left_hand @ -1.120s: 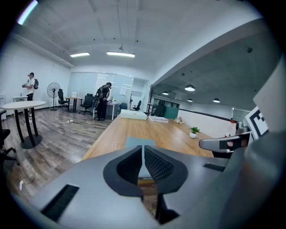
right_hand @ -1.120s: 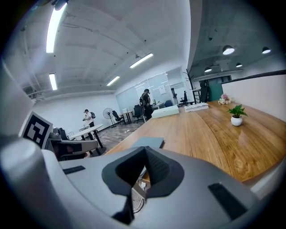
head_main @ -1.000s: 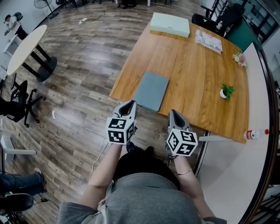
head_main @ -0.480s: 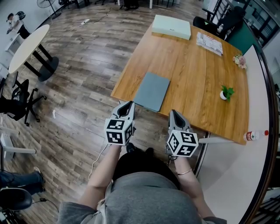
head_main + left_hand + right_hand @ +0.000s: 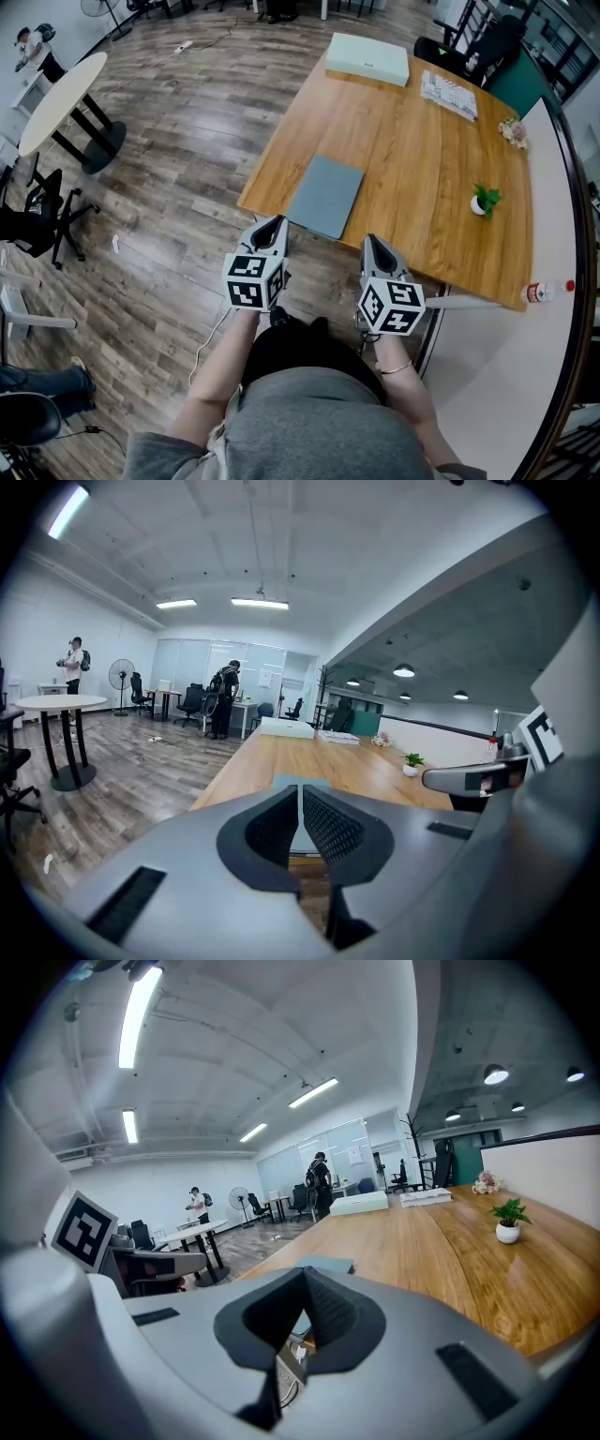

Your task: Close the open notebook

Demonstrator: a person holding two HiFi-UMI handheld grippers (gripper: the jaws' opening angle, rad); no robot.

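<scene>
Notebook (image 5: pixel 324 195) closed on table (image 5: pixel 412 159); print on far papers (image 5: pixel 448 92) too small to read.

In the left gripper view the grey notebook (image 5: pixel 300 782) shows only as a sliver above the jaws, in the right gripper view its near part is likewise covered, and in the head view the print on the papers (image 5: pixel 447 91) and the bottle (image 5: pixel 539 292) label are too small to read.

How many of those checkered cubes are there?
2. The left cube sits on the left gripper, the right cube on the right gripper; none seem hidden.
</scene>
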